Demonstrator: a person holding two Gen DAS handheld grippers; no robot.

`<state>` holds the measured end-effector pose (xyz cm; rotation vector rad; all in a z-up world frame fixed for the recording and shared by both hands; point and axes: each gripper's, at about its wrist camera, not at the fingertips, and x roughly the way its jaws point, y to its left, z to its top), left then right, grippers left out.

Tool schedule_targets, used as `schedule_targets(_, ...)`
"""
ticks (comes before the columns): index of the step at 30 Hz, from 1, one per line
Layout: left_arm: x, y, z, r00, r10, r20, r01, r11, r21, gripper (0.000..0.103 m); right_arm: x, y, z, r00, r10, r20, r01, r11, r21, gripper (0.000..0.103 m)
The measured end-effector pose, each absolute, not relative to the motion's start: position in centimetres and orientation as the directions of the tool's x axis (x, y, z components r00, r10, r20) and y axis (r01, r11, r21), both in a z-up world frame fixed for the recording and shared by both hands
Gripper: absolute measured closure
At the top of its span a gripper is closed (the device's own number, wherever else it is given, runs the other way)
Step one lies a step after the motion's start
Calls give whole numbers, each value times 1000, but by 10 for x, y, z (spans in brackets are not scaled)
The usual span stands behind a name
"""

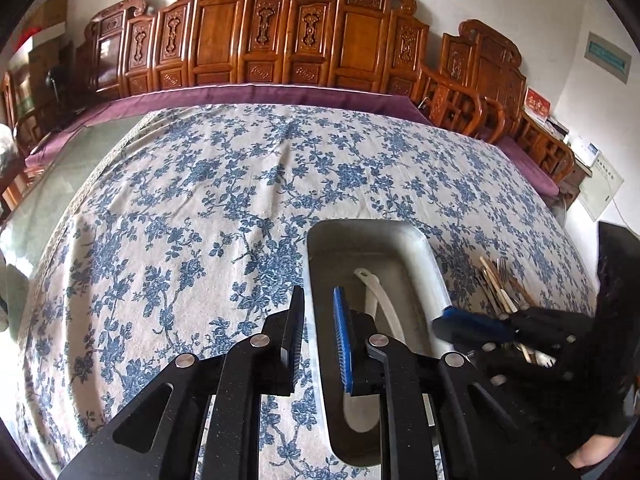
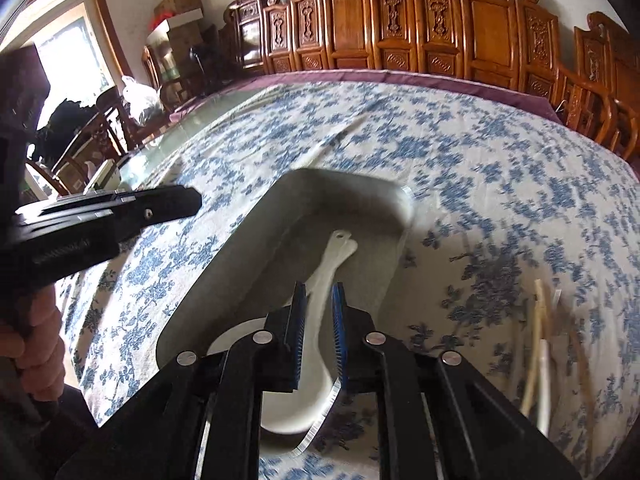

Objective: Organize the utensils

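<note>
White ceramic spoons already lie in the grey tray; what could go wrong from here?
1. The right gripper hangs just above the white ceramic spoons; lowering it could knock or chip them.
2. The loose pile of chopsticks and forks lies close beside the grey rectangular tray, so a grab there may scatter it or shift the tray.

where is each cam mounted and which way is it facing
Left wrist: on the left gripper, angled down over the tablecloth and tray edge; the right gripper shows at right.
Right wrist: on the right gripper, looking into the tray at the white spoon; a hand shows at left.
Shared: tray, spoon, tablecloth, carved chairs.
</note>
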<state>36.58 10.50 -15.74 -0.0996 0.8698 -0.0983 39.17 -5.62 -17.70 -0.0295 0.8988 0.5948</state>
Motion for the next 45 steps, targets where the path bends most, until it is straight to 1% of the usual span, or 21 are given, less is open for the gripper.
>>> schedule_targets(2, 364, 99, -155, 644, -135, -753, 56, 990, -129, 88, 386, -75, -165, 501, 466, -729, -491, 847, 205, 88)
schedule_targets(4, 362, 92, -153, 647, -145, -748, 69, 989, -132, 83, 381, -98, -157, 523, 450, -724, -476, 859, 189, 88)
schedule_targets(5, 361, 88, -152, 649, -149, -746, 76, 988, -132, 79, 377, -113, -153, 537, 432, -724, -463, 869, 175, 88)
schedule_targets(7, 359, 78, -149, 652, -162, -741, 95, 987, -133, 76, 372, -139, -148, 560, 399, -727, -436, 887, 151, 88)
schedule_targets(10, 356, 62, -146, 653, -182, -735, 119, 983, -138, 72, 365, -177, -149, 584, 328, -742, -389, 916, 98, 88)
schedule_targets(15, 351, 35, -144, 652, -208, -729, 158, 978, -138, 67, 360, -211, -164, 585, 267, -766, -337, 939, 70, 88)
schedule_targets(19, 346, 14, -148, 639, -222, -737, 191, 973, -127, 67, 354, -221, -180, 573, 266, -775, -327, 942, 82, 87)
schedule_targets(29, 340, -22, -159, 605, -232, -761, 253, 963, -93, 67, 362, -206, -220, 472, 290, -833, -391, 915, 98, 87)
schedule_targets(37, 337, -36, -164, 589, -228, -776, 273, 959, -75, 67, 367, -210, -231, 432, 303, -849, -405, 907, 117, 88)
schedule_targets(38, 337, -38, -164, 587, -227, -777, 275, 959, -72, 67, 368, -210, -231, 430, 306, -850, -407, 906, 120, 95)
schedule_targets(39, 337, -39, -164, 586, -227, -778, 276, 958, -71, 67, 368, -210, -231, 429, 309, -849, -409, 904, 122, 97)
schedule_targets(45, 335, -52, -170, 569, -225, -791, 291, 955, -63, 67, 368, -221, -219, 449, 349, -823, -407, 899, 159, 98)
